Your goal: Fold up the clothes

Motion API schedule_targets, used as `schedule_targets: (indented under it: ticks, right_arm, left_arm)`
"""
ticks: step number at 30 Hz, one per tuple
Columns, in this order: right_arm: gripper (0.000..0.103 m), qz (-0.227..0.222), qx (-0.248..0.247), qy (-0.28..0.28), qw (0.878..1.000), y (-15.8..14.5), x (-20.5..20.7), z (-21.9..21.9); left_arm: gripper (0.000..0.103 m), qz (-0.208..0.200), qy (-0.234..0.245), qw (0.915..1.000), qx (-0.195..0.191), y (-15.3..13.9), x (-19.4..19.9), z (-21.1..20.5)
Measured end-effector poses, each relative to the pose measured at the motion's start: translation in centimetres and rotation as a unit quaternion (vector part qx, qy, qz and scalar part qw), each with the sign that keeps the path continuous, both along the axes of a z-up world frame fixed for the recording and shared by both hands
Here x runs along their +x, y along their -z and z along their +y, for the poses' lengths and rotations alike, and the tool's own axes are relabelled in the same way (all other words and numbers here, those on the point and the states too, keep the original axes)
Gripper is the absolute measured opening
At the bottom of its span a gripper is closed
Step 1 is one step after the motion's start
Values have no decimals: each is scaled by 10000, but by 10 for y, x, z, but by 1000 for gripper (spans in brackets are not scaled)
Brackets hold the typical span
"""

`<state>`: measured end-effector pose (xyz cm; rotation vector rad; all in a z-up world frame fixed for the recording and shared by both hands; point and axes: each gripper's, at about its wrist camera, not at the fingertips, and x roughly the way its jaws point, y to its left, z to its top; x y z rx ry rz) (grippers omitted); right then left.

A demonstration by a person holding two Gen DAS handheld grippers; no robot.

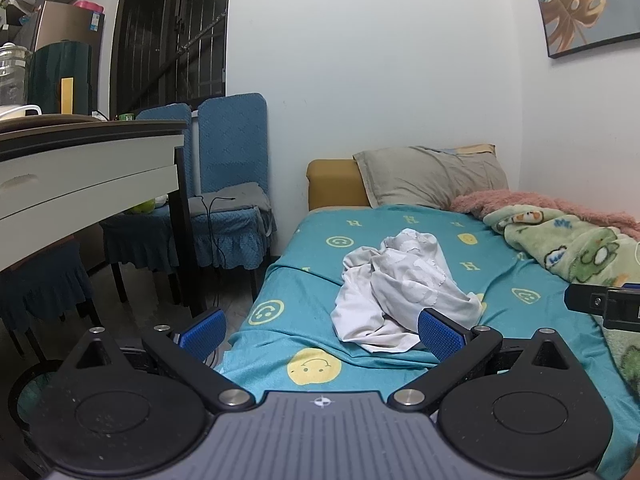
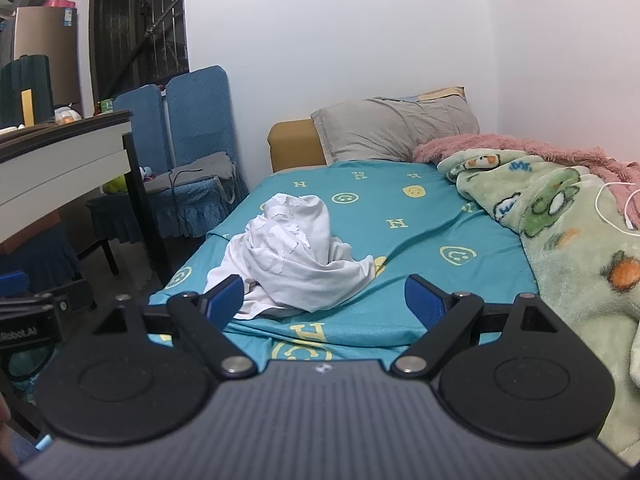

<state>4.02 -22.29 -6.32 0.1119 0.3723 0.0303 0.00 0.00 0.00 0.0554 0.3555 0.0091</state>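
White garment [image 1: 396, 288] crumpled on teal bed sheet [image 1: 520, 268]. Left gripper [image 1: 320, 334] and right gripper [image 2: 324, 300]: jaws spread wide, empty, short of it.

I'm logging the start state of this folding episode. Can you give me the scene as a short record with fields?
garment: crumpled white cloth garment, unfolded, in a heap
surface: bed with teal smiley-print sheet
garment position: near the bed's foot end, toward its left edge
left gripper: open, empty, short of the garment
right gripper: open, empty, short of the garment
bedding: grey pillow at the head; green cartoon-print fleece blanket along the right side
progress: folding not yet begun
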Motion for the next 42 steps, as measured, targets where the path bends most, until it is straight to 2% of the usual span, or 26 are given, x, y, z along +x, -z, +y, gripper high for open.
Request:
schedule_targets:
  ticks: [3, 31, 36, 42]
  right_arm:
    - [89, -4, 15, -15, 10000, 1, 0, -2]
    - [89, 34, 69, 68, 9999, -1, 2, -5]
    - [89, 31, 61, 20, 10000, -2, 1, -3]
    - [89, -61, 124, -48, 9999, -5, -2, -3]
  left_arm:
    - [103, 23, 6, 9999, -109, 0, 1, 0]
    - [103, 152, 68, 9998, -62, 3, 6, -8]
    - [103, 68, 127, 9998, -111, 2, 4, -7]
    - [103, -27, 151, 9999, 42, 4, 3, -10]
